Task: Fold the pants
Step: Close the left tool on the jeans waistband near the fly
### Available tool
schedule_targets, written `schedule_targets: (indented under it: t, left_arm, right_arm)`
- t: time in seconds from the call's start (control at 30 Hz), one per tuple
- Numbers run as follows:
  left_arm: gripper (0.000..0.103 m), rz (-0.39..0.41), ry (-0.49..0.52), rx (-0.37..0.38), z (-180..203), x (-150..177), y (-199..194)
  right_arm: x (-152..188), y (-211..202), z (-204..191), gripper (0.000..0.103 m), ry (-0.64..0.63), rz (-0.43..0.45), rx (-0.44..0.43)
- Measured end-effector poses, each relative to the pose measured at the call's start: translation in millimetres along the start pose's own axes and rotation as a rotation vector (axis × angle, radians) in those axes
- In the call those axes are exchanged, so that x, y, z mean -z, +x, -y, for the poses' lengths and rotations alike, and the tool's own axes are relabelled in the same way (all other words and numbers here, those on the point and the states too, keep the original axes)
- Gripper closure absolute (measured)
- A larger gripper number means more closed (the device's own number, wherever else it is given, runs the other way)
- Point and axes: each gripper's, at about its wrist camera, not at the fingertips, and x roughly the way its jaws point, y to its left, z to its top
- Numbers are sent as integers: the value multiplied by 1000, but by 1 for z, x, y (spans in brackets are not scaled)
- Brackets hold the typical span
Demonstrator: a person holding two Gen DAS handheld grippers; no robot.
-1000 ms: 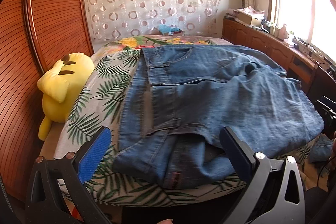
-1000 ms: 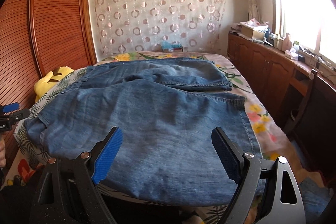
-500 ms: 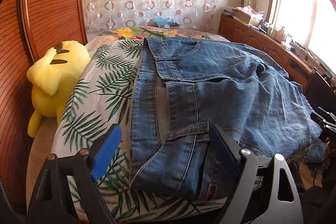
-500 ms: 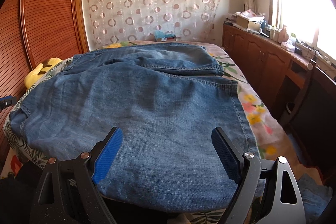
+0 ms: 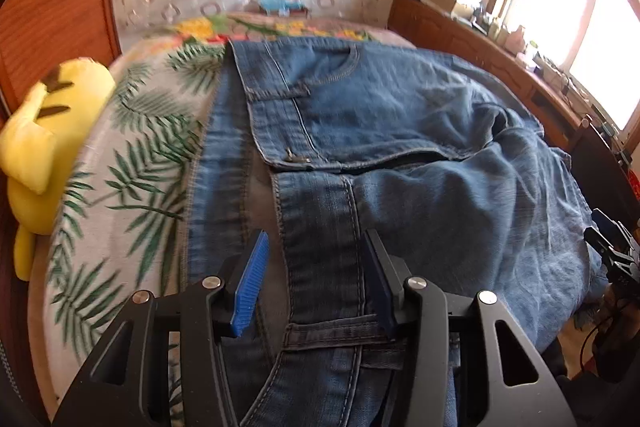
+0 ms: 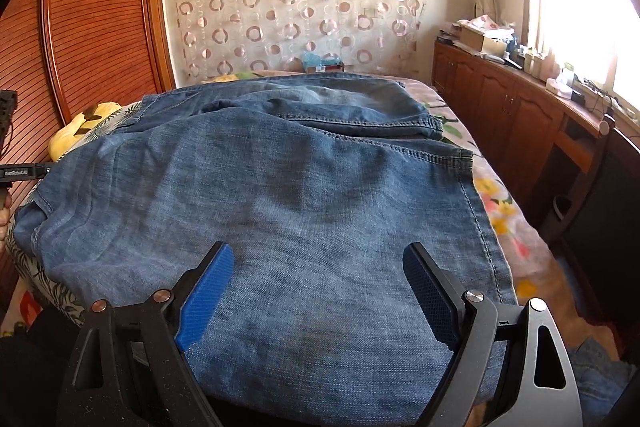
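my blue denim pants (image 5: 400, 155) lie spread across the leaf-print bed (image 5: 132, 163). my left hand-held gripper (image 5: 316, 279) straddles the waistband, jaws narrowed but not yet pinching; my right hand-held gripper (image 6: 316, 291) hovers wide over the leg. i judge this the grasp step; next, pinch both.

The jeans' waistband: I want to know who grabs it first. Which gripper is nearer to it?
Left. The left gripper straddles the waistband, jaws partly closed. The right gripper hovers open over the leg fabric, far from it.
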Motion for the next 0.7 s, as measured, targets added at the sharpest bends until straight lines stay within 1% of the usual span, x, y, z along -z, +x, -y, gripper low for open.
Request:
schedule_targets:
  t: [0.07, 0.17, 0.23, 0.33, 0.4, 0.5, 0.57, 0.7]
  left_arm:
    - [54, -19, -9, 10, -1, -1, 6]
    - [60, -28, -18, 29, -2, 0, 9]
    - [60, -34, -35, 47, -5, 0, 11]
    - [60, -35, -49, 62, -9, -1, 13]
    - [64, -27, -48, 65, -10, -2, 11]
    - [78, -2, -43, 69, -9, -3, 4]
    - [90, 19, -44, 53, -11, -3, -2]
    - [98, 33, -33, 48, -14, -5, -5]
  right_arm:
    - [0, 1, 4, 15, 3, 5, 2]
    - [0, 1, 5, 15, 8, 4, 9]
    - [0, 2, 4, 15, 9, 2, 11]
    - [1, 1, 3, 15, 6, 1, 13]
    - [-1, 2, 1, 15, 3, 0, 14]
    - [-1, 2, 0, 15, 3, 0, 13]
    - [-1, 2, 0, 15, 2, 0, 13]
    - [0, 3, 1, 15, 5, -3, 14]
